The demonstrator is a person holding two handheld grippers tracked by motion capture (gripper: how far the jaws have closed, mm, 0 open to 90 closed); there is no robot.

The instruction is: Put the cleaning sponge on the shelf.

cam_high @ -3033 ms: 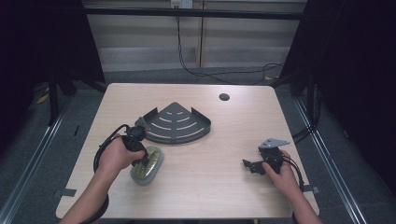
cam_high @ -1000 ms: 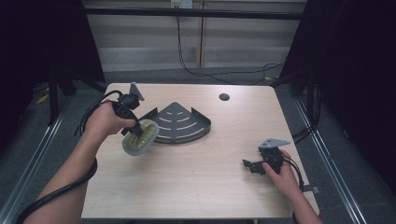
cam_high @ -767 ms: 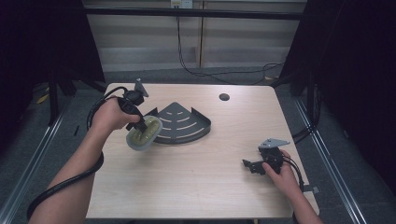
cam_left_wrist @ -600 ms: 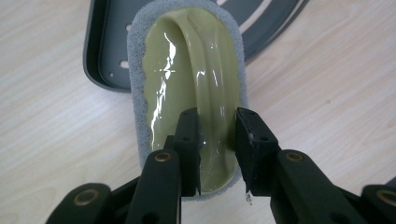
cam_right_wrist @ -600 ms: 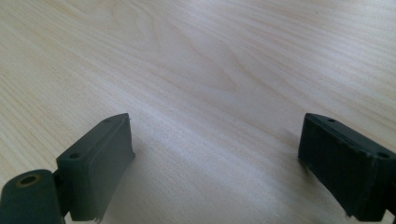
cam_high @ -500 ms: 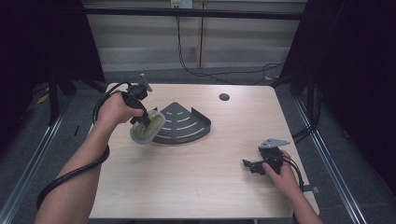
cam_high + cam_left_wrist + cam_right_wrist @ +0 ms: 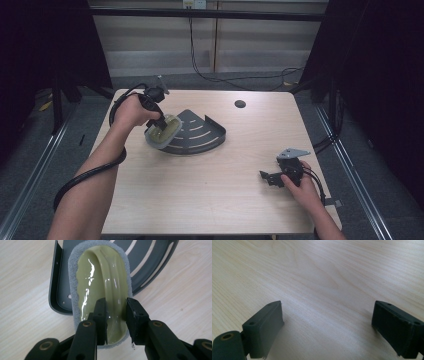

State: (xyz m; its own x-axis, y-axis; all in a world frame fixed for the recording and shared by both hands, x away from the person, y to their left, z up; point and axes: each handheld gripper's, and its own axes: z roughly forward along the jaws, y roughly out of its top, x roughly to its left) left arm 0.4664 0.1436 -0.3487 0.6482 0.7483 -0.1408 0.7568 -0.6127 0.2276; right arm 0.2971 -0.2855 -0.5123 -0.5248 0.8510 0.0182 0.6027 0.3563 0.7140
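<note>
The left gripper [image 7: 115, 315] clenched the scrub pad's [image 7: 100, 277] green handle over the dark corner shelf's [image 7: 200, 132] left end; the right gripper [image 7: 327, 327] rested released on the bench [image 7: 210, 190].

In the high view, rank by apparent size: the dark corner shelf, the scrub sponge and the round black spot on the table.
1. Corner shelf, clearly the largest.
2. Scrub sponge, held by the left gripper over the shelf's left end; being raised nearer the camera may inflate it slightly.
3. Round black spot, the smallest.
</note>
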